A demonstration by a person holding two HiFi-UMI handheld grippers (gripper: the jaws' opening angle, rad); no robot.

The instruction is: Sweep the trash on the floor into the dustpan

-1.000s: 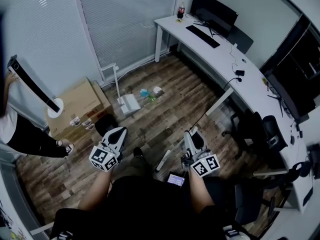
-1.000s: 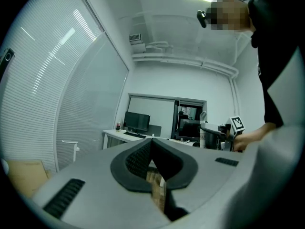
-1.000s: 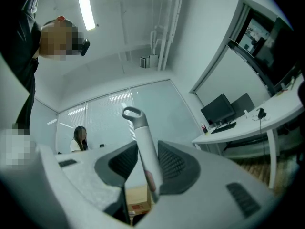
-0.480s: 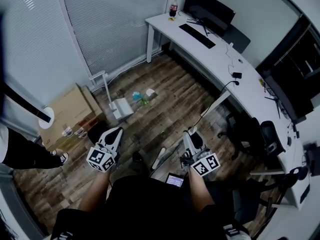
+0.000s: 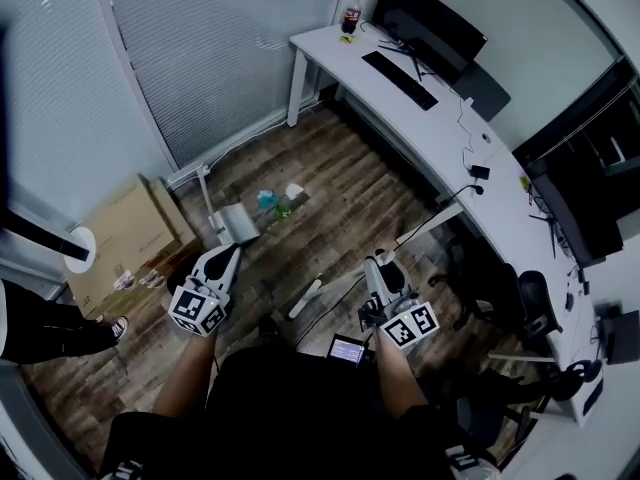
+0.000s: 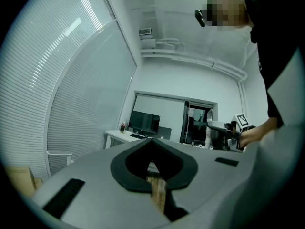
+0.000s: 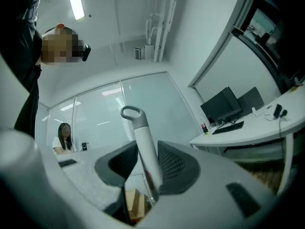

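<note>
Wood-plank floor [image 5: 350,173], white dustpan [image 5: 238,224], perhaps 3 trash scraps [image 5: 267,200] just beside it, cardboard box [image 5: 122,234]

An office, fitted out with workstations.
A long white desk [image 5: 400,103] runs along the wall and bears a black monitor [image 5: 430,23] and a keyboard [image 5: 400,65]. Black office chairs [image 5: 530,303] stand beside it, and blinds [image 5: 220,48] cover the glazed wall above a wood-plank floor [image 5: 335,173].

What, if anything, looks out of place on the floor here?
Scraps of trash, blue, green and white, lie loose on the wooden floor beside the upright-handled dustpan, not in it. Nothing else looks spilled or damaged.
</note>
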